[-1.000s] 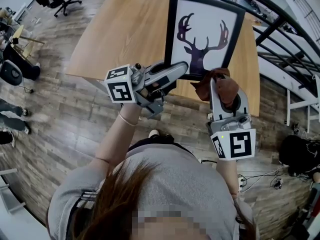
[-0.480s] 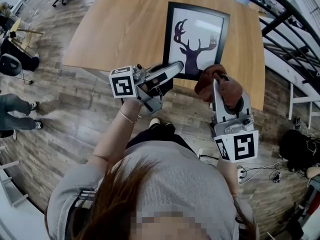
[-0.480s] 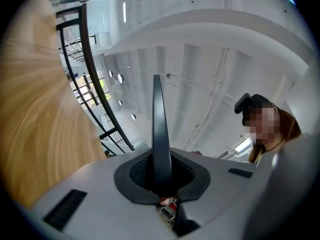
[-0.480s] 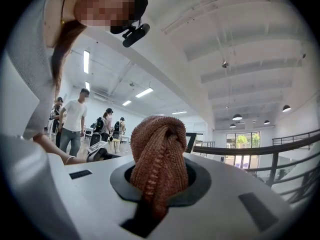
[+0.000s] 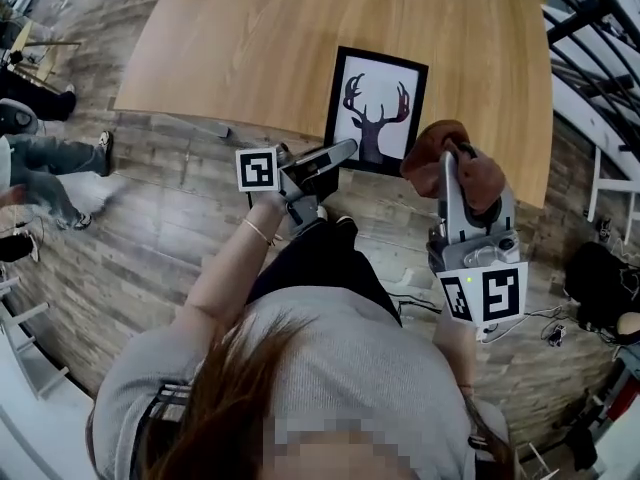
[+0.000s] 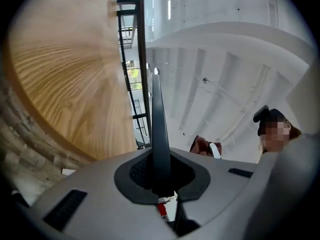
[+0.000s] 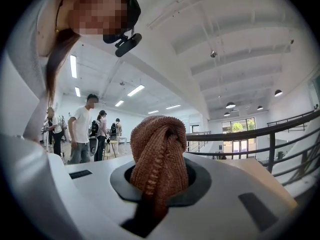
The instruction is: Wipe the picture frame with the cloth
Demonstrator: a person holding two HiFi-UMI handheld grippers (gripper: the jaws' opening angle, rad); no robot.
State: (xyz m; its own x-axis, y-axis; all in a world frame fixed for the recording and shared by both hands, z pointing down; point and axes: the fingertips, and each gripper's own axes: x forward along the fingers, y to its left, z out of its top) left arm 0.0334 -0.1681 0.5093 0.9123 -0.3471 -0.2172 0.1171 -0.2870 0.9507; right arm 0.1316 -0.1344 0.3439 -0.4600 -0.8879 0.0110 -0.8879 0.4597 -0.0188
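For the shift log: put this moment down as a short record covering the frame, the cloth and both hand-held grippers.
picture frame: flat on the wooden table, near its front edge, deer print up
cloth: brown, bunched, to the right of the frame, not on it
right hand-held gripper: shut on the cloth
left hand-held gripper: jaws together, nothing between them, tip by the frame's near left corner; contact unclear
wiping: not yet begun
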